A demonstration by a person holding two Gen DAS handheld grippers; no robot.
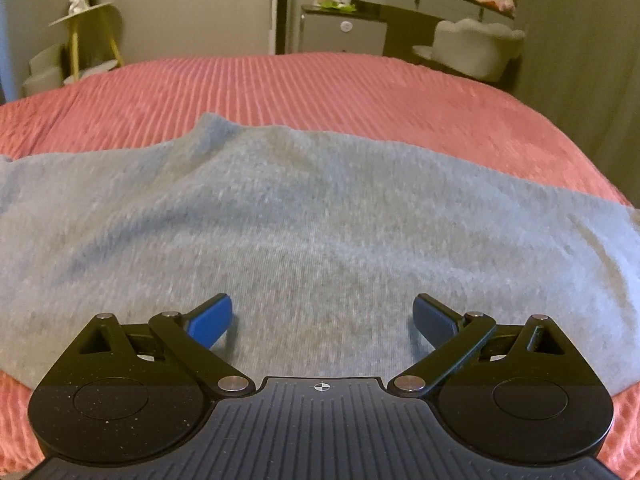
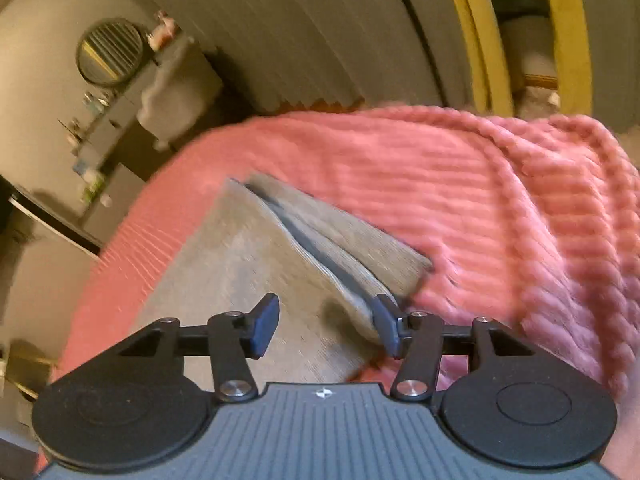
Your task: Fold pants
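Observation:
Grey knit pants (image 1: pixel 304 216) lie spread across a pink ribbed bedspread (image 1: pixel 280 88). My left gripper (image 1: pixel 322 320) is wide open and empty, low over the near part of the pants. In the right wrist view the pants (image 2: pixel 240 264) show a ribbed band end (image 2: pixel 340 248) with stacked layers. My right gripper (image 2: pixel 326 326) is open over that end, with its right fingertip (image 2: pixel 386 326) at the band's near edge. Nothing is held between the pads.
The pink bedspread (image 2: pixel 480 200) bunches into a thick fold at the right. Beyond the bed stand a yellow-legged side table (image 1: pixel 86 36), a grey cabinet (image 1: pixel 344 32), a dresser with a round mirror (image 2: pixel 110 52) and a white chair (image 1: pixel 476 46).

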